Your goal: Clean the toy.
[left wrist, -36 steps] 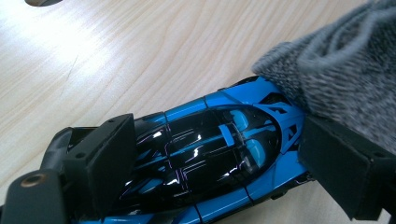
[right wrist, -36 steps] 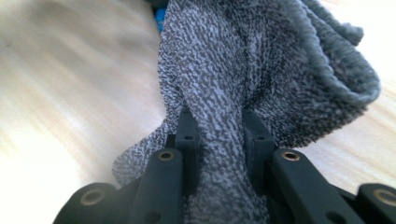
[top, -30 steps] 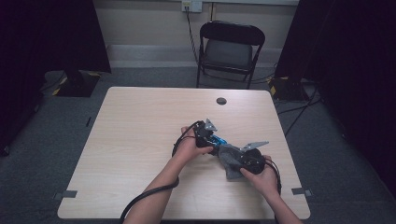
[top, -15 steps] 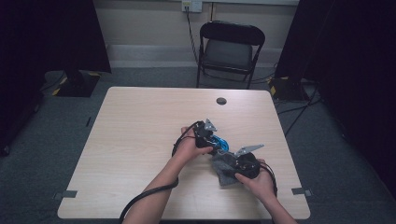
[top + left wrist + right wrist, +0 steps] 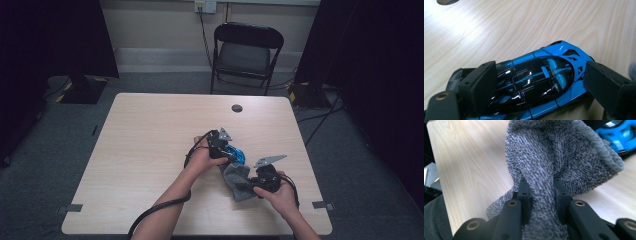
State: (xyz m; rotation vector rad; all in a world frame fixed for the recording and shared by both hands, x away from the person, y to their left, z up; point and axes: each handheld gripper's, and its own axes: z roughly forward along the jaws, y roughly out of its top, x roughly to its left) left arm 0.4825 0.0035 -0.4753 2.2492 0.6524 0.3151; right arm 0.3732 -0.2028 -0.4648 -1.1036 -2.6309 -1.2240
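**Toy car held for wiping: slip risk and clearance**

The blue toy car (image 5: 541,82) rests on the table (image 5: 150,150), right of centre, between the widely spread jaws of the left gripper (image 5: 220,145), whose pads bracket its sides. The right gripper (image 5: 541,195) pinches a fold of grey cloth (image 5: 554,152) just beside the car. Probable fault: cloth drag pushes the car out of the loose bracket. The near-right table edge is close; open surface lies left and ahead
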